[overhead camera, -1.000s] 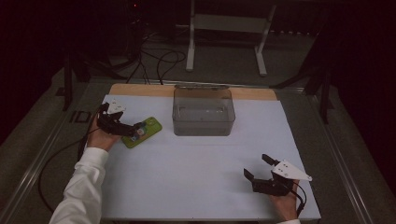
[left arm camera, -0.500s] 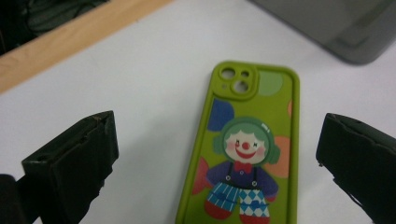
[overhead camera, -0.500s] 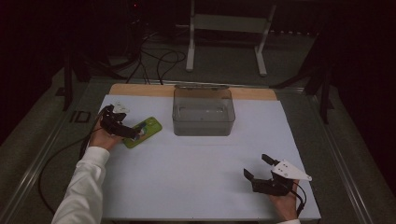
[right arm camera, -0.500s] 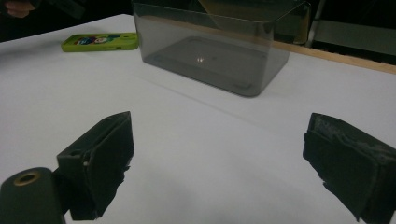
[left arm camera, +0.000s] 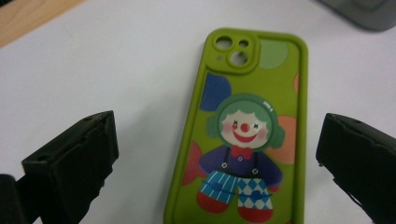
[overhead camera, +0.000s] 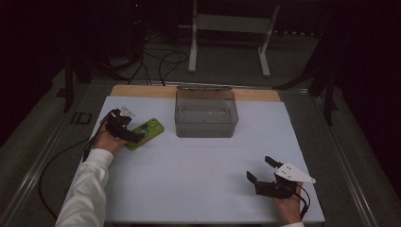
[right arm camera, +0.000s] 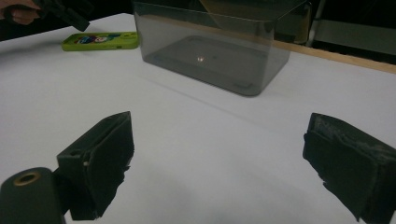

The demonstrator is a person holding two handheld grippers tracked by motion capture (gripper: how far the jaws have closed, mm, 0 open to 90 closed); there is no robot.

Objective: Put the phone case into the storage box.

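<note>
The phone case [left arm camera: 243,140] lies flat on the white table [overhead camera: 198,175], at its left side, just left of the bin [overhead camera: 206,113]. It is a soft-looking lime-green rectangle with rounded corners, a raised camera cut-out at one end and a cartoon clown printed on its back. Your left gripper [overhead camera: 124,128] sits right at the case, released, its blocky black jaws wide to either side of it and touching nothing. The bin is a smoky, see-through box with rounded edges. Your right gripper [overhead camera: 263,173] rests near the table's front right, jaws spread, empty; one pad looks rough and worn.
</note>
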